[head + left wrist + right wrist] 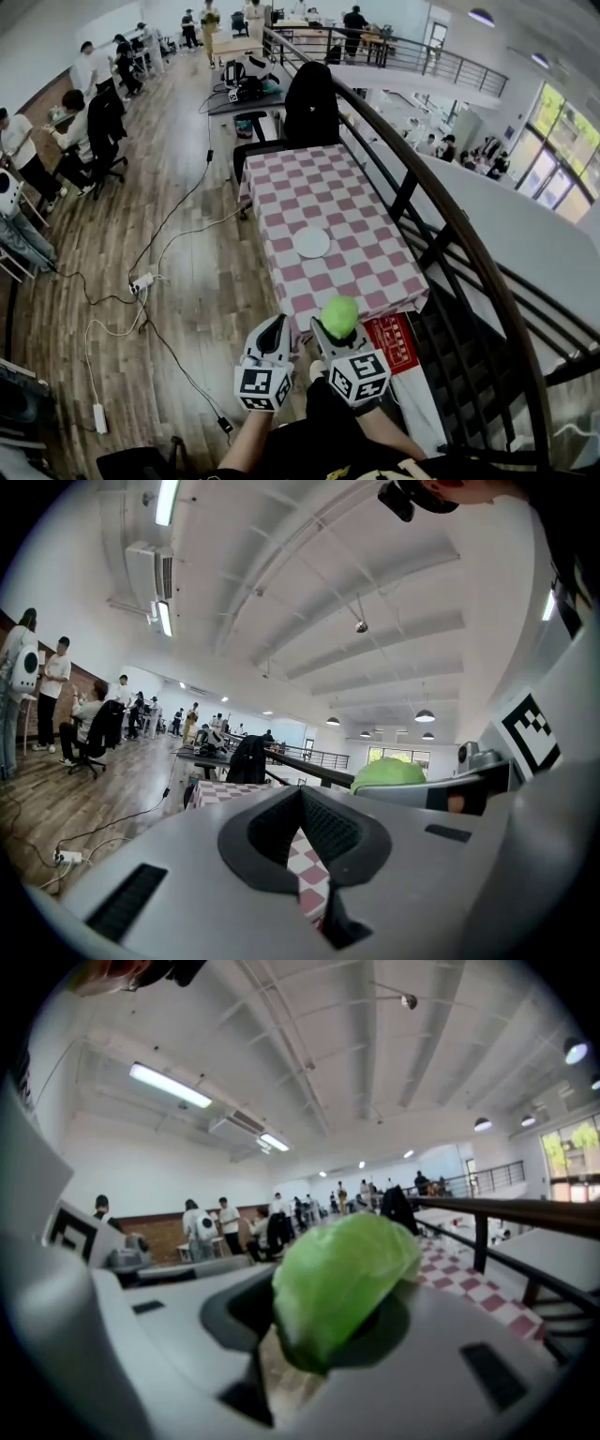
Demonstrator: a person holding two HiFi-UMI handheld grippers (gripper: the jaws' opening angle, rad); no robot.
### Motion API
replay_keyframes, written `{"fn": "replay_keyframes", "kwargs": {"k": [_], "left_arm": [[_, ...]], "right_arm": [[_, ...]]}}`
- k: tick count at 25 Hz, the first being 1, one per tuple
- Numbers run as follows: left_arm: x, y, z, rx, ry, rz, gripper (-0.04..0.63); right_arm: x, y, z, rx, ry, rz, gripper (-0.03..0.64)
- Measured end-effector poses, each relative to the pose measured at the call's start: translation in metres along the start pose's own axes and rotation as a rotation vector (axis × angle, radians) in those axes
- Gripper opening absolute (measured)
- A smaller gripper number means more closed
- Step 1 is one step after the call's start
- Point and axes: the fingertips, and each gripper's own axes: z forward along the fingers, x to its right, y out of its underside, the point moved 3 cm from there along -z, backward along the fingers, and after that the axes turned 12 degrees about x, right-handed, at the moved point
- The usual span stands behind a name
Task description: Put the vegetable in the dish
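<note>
**Grippers close to the body, vegetable held in the right one**

Both grippers sit nearest the head camera, marker cubes facing up, just above the person's dark sleeves. Left gripper (278, 325): jaws clenched, tips meeting, nothing held; only a sliver of checked cloth shows through the gap behind the pads in the left gripper view. Right gripper (335, 330): jaws part-way apart and grasping the vegetable (339, 314), a round pale-green leafy head. In the right gripper view it fills the space between the pads and bulges out above them.

Vegetable is off the surface, held over the near edge of the counter (367, 201), which has a pink-and-white checked cloth. Dish (312, 243) is a white round plate lying flat around the middle of the counter, well apart from the vegetable, farther from the person.

A red printed panel (396, 343) hangs just below the counter's near edge, right of the right gripper. Dark railing (441, 217) runs along the counter's right side. Cables (155, 258) trail over the wood floor on the left. A black chair (309, 105) stands at the counter's far end. People are seated at far left.
</note>
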Motion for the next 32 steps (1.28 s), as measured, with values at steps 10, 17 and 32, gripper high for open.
{"fn": "replay_keyframes", "kwargs": {"k": [10,17,32], "left_arm": [[-0.007,-0.007,0.136,0.03,-0.009,0.042,0.018],[-0.007,0.029,0.188,-0.025,-0.028,0.039,0.018],[-0.05,0.09,0.26,-0.159,0.025,-0.035,0.018]], "right_arm": [[0.118,-0.065,0.089,0.145,-0.011,0.032,0.153],[0.171,-0.047,0.119,0.111,-0.025,0.086,0.153],[0.236,0.016,0.17,-0.049,0.039,0.192,0.153]]}}
